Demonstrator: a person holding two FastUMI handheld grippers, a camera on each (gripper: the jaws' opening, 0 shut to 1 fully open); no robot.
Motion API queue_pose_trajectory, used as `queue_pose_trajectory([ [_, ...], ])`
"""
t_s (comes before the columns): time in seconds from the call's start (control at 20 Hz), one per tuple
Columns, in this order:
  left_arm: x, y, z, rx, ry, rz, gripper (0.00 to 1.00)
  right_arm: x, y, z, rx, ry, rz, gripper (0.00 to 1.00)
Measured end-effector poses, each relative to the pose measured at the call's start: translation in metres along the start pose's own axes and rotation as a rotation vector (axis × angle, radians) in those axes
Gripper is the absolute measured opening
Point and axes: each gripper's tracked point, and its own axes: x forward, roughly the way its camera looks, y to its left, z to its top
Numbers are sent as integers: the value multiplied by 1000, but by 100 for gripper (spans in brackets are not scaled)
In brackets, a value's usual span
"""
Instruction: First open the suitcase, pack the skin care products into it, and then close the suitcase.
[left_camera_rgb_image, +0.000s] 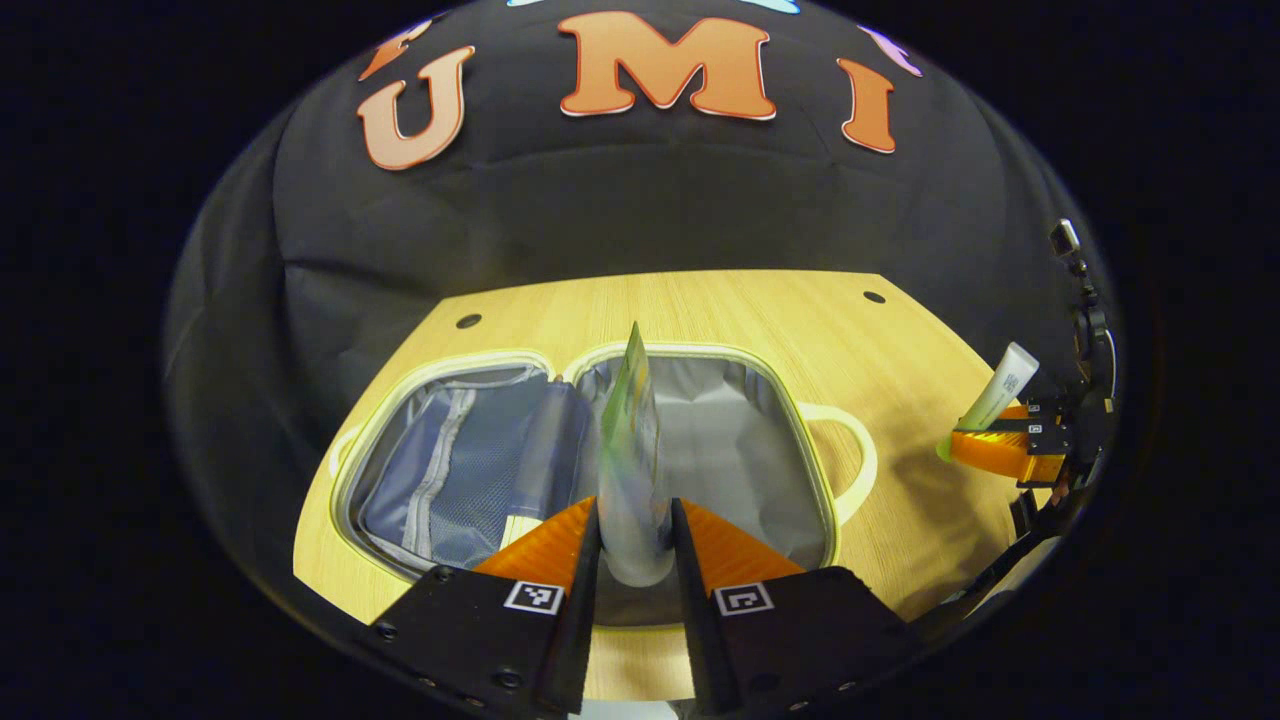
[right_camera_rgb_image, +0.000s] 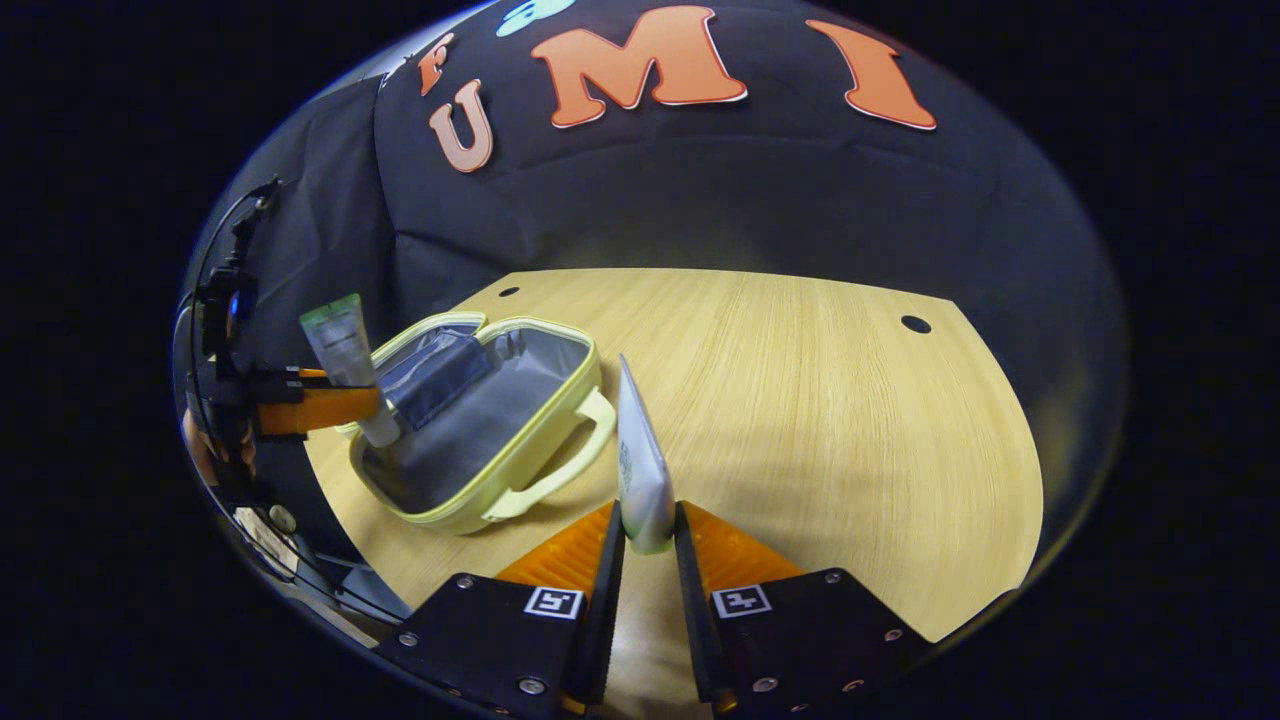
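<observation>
Left claw (left_camera_rgb_image: 635, 540): fingers closed on a clear green-tinted skincare tube (left_camera_rgb_image: 632, 450), gripped near its cap end, crimped end pointing up. Tube hangs directly above the open pale-yellow zip case with grey lining (left_camera_rgb_image: 700, 440), over the hinge line between the mesh-pocket half and the plain half. In the right gripper view the same tube (right_camera_rgb_image: 345, 360) sits upright in that claw (right_camera_rgb_image: 370, 405), cap down over the near edge of the case (right_camera_rgb_image: 480, 420).

Right claw (right_camera_rgb_image: 648, 535): fingers pinched on a white skincare tube (right_camera_rgb_image: 640, 470), flat end up, held over bare light-wood desk (right_camera_rgb_image: 820, 400), just right of the case handle, apart from it. In the left gripper view it (left_camera_rgb_image: 1000, 385) is well right of the case.
</observation>
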Motion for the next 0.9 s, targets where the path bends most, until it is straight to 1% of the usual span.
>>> queue_pose_trajectory([
  [0.1,10,6,-12,-4,88,-18,40,0,22,5,18,7,35,33],
  [0.2,17,7,-20,-19,152,-51,40,1,38,14,3,4,38,33],
  [0.3,25,5,-27,-30,206,-91,40,3,59,24,-5,-4,58,33],
  [0.4,33,3,-32,-31,238,-130,40,6,76,33,-20,-14,66,33],
  [0.5,42,1,-34,-30,264,-153,40,9,87,38,-23,-17,59,33],
  [0.65,55,5,-39,-36,311,-160,40,14,96,40,-16,-4,42,33],
  [0.8,72,8,-38,-52,317,-150,41,17,101,36,-15,14,26,33],
  [0.9,80,10,-36,-51,329,-135,39,24,108,34,-12,27,21,33],
])
